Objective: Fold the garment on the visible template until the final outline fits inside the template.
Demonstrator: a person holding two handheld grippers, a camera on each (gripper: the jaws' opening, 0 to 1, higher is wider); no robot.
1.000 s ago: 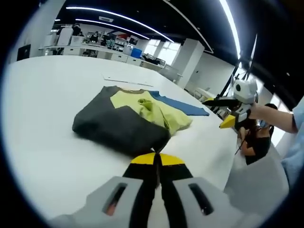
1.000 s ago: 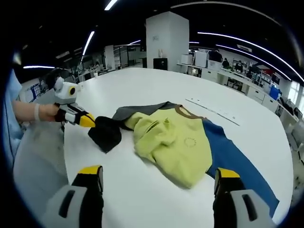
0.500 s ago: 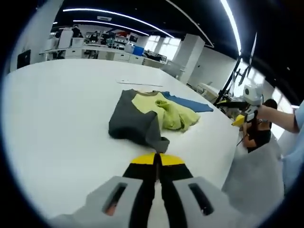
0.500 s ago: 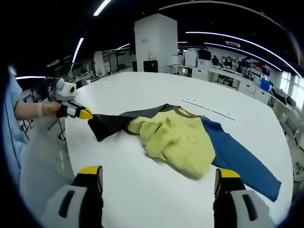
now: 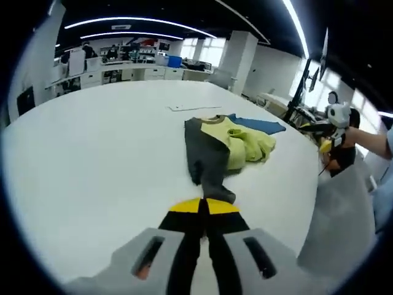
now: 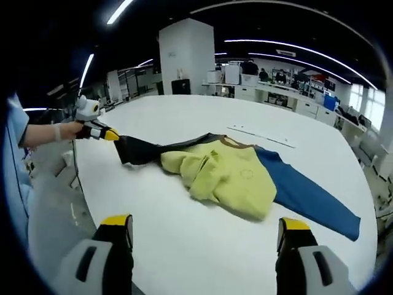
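Note:
A garment lies on the white table [image 6: 184, 246], with a yellow-green body [image 6: 236, 181], a blue sleeve [image 6: 310, 200] and a dark grey sleeve [image 6: 147, 149]. My left gripper [image 5: 204, 206] is shut on the end of the grey sleeve [image 5: 209, 160], which runs stretched from the jaws to the body [image 5: 245, 142]. In the right gripper view the left gripper [image 6: 107, 134] holds that sleeve out at the left. My right gripper [image 6: 205, 227] stands open above the near table edge, apart from the cloth. It also appears at the right of the left gripper view [image 5: 327, 142].
A thin marked line [image 6: 261, 136] lies on the table beyond the collar. The table edge curves close to both grippers. A person's hand [image 6: 58, 131] holds the left gripper. Desks and a white pillar [image 6: 187, 58] stand far behind.
My left gripper has drawn the grey sleeve outward, so it went from a bunched fold to a long stretched strip. The right gripper has stayed open.

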